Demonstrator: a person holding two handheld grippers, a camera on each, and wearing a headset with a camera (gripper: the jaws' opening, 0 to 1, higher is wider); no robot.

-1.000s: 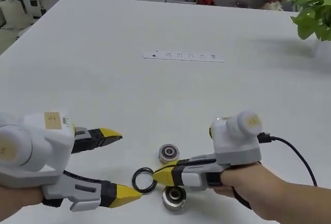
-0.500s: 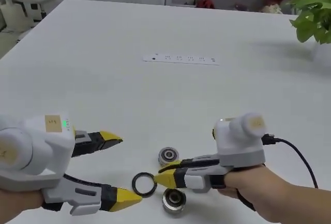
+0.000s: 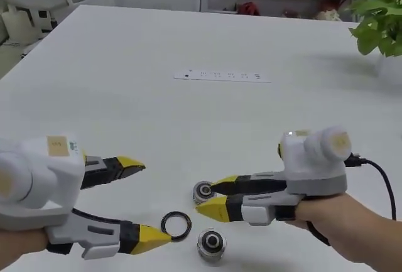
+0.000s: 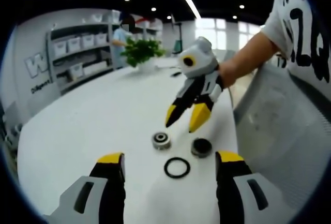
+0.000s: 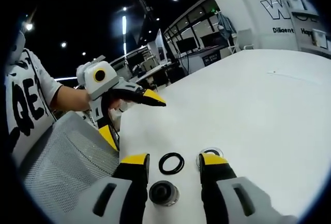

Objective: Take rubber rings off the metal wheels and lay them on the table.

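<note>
- The rubber ring (image 3: 176,214) is no longer held. It lies flat on the table (image 3: 188,121), just left of the two metal wheels and touching neither gripper.
- The right gripper (image 3: 210,197) is seen with its jaws parted and nothing held between them. Its tips are placed just beside the far wheel (image 3: 203,191).
- One second ago the right gripper's tips were closed at the ring. Half a second ago they were still at the ring's right edge. The tool has since been drawn back to the right and opened.
- From this change, one ring is judged to be laid down as the task requires.
- The left gripper (image 3: 146,200) is held wide open and empty at the near left, with its near tip just beside the ring. Its pose is little altered from the earlier frames.
- The near wheel (image 3: 211,242) stands just right of the ring, and its position relative to the ring is unchanged.
- A dark band seems to be present on the far wheel, possibly a ring yet to be removed. The wheel is too small in the view for this to be confirmed.
- The slight shift of the whole head view is attributed to the camera, not to the objects.
</note>
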